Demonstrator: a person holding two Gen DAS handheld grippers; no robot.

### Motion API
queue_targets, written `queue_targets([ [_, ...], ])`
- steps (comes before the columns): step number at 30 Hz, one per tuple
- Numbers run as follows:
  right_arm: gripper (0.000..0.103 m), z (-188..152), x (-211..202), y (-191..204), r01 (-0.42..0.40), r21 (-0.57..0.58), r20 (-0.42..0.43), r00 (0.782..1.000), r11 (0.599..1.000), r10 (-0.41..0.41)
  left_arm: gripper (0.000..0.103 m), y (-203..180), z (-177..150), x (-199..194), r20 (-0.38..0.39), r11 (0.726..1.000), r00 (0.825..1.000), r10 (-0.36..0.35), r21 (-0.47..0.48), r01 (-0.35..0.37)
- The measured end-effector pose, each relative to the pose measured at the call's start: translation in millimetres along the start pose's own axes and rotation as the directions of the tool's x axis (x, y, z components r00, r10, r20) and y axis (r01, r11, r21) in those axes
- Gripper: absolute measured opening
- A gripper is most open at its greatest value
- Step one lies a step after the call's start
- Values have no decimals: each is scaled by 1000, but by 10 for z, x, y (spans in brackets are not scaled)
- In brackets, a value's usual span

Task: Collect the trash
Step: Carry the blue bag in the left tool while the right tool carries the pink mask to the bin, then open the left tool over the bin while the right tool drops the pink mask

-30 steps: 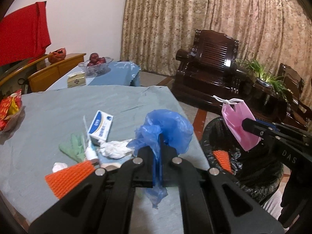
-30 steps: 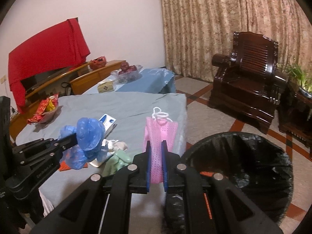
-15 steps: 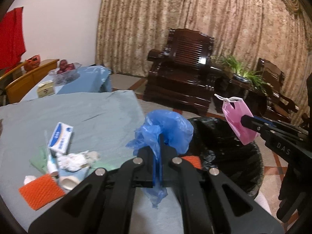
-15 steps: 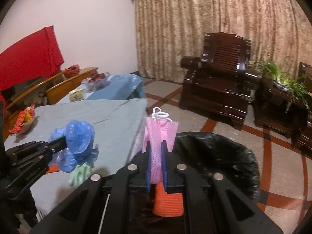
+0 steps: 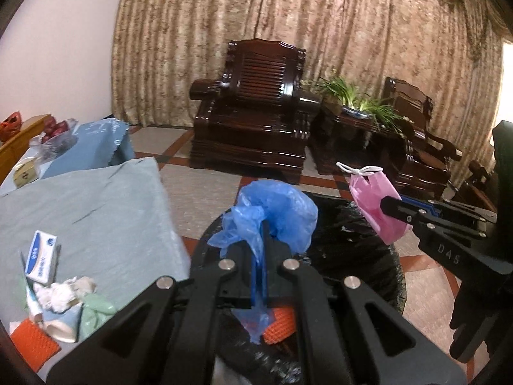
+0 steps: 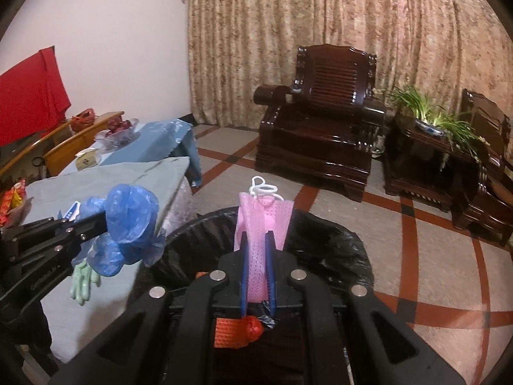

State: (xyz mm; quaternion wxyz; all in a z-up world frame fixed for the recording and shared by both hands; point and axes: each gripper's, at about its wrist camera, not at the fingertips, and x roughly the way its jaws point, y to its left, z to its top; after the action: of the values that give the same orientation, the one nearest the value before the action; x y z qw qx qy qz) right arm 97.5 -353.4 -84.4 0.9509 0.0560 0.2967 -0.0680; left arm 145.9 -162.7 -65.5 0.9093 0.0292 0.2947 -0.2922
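1. We see the left gripper (image 5: pixel 261 234) with jaws clenched on a crumpled blue plastic bag (image 5: pixel 275 211); the bag bulges above the jaws and a tail of it hangs below them.
2. The right gripper (image 6: pixel 256 243) has jaws clamped on a pink mesh pouch (image 6: pixel 263 218) with a white cord loop at its top; the pouch stands upright between the jaws.
3. Both held items hang over the open mouth of a trash bin with a black liner (image 6: pixel 323 243), which stands on the floor just beside the worktop (image 5: pixel 96 199).
4. Inside the bin we see an orange mesh piece (image 6: pixel 235 332) lying on the liner below the right jaws.
5. In the left wrist view the pink pouch shows to the right, over the far side of the bin rim; in the right wrist view the blue bag shows to the left, near the bin's left rim.
6. Left on the grey-blue cloth of the worktop: a white-and-blue small box (image 5: pixel 41 256), crumpled white tissue (image 5: pixel 61 295), a pale green glove (image 6: pixel 83 282), another orange mesh piece (image 5: pixel 30 343) and a white tube-like item we cannot identify.
7. Behind, a dark wooden armchair (image 5: pixel 256 109), a potted plant (image 5: pixel 362 102) and a patterned curtain (image 5: pixel 288 16).
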Motion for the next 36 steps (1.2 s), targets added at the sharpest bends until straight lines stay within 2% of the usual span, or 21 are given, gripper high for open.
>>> queue_targets([
  [11, 10, -114, 219, -297, 49, 20, -44, 998, 999, -48, 1, -191, 29, 478, -57, 997, 996, -75, -6, 75],
  [16, 15, -178, 287, -383, 62, 25, -56, 997, 998, -60, 5, -166, 9, 630, -85, 990, 986, -141, -31, 139],
  [17, 19, -186, 298, -396, 64, 24, -58, 996, 998, -63, 8, -151, -1, 639, -89, 988, 984, -152, -39, 149],
  [18, 30, -203, 309, -408, 75, 22, -65, 995, 997, -73, 17, -108, -14, 640, -92, 987, 983, -159, -48, 155],
  [19, 37, -212, 314, -400, 78, 23, -67, 995, 997, -76, 24, -99, -26, 642, -92, 986, 982, -163, -50, 158],
  [20, 45, -228, 301, -409, 82, 28, -63, 995, 996, -80, 39, -79, -35, 632, -91, 986, 982, -163, -54, 159],
  [21, 48, -230, 291, -414, 84, 29, -59, 995, 996, -82, 45, -53, -44, 611, -84, 987, 984, -156, -59, 152],
  [22, 51, -238, 271, -407, 85, 28, -55, 995, 996, -83, 47, -21, -47, 592, -80, 987, 985, -151, -64, 146],
  [24, 79, -240, 251, -397, 92, 25, -47, 995, 995, -91, 64, 33, -57, 549, -75, 989, 988, -134, -70, 129],
  [25, 84, -245, 236, -390, 101, 25, -37, 994, 995, -100, 68, 81, -70, 493, -65, 992, 992, -110, -71, 105],
  [27, 98, -244, 181, -350, 111, 24, -13, 994, 994, -110, 89, 171, -87, 397, -46, 996, 998, -44, -77, 41],
  [31, 97, -208, 116, -259, 79, 33, -1, 997, 996, -79, 92, 406, -89, 201, -40, 993, 999, 30, -117, -34],
  [36, 97, -157, 57, -34, 30, 21, 24, 999, 999, -31, 93, 729, -143, -49, -42, 978, 991, 124, -165, -129],
])
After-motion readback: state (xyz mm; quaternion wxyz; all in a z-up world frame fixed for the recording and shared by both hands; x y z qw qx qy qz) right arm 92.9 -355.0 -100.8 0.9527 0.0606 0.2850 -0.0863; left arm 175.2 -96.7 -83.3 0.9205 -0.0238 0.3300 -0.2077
